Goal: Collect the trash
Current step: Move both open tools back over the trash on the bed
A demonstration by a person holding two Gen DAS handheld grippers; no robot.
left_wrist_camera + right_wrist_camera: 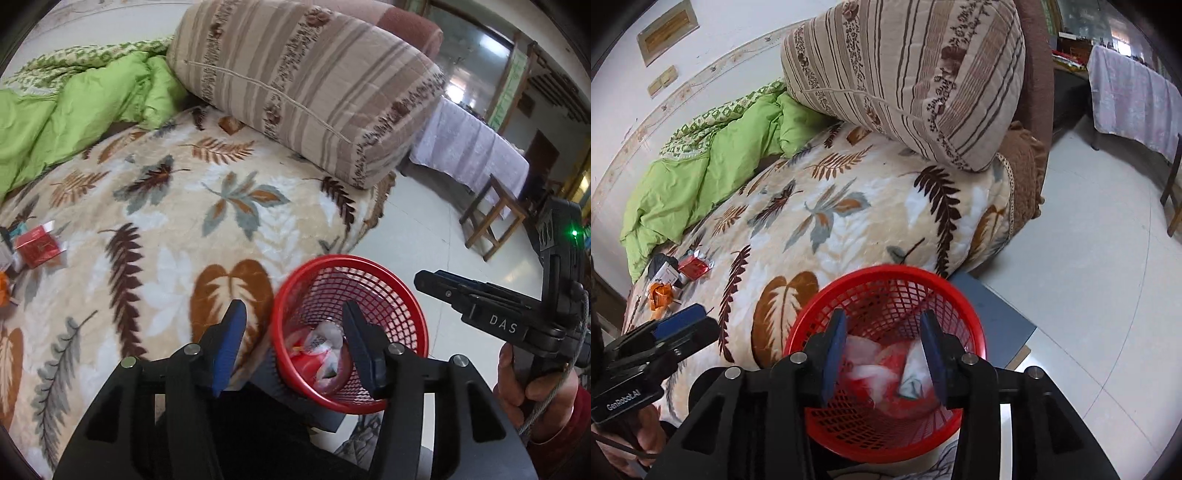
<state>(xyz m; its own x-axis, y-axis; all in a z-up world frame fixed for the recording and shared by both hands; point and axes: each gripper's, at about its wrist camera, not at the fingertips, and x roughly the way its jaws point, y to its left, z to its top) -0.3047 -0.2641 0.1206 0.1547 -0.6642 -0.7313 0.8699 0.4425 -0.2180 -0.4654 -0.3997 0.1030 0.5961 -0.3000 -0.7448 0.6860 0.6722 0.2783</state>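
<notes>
Both your tongs hang part-open and empty: the right tongs [882, 350] over the red basket [812, 328], the left tongs [291, 343] straddling its rim, wrappers [871, 369] lying inside.

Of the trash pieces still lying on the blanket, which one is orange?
The crumpled orange wrapper, the piece nearest the blanket's front edge. Beside it lie a shiny red packet and a dark item with a white label, not orange.
</notes>
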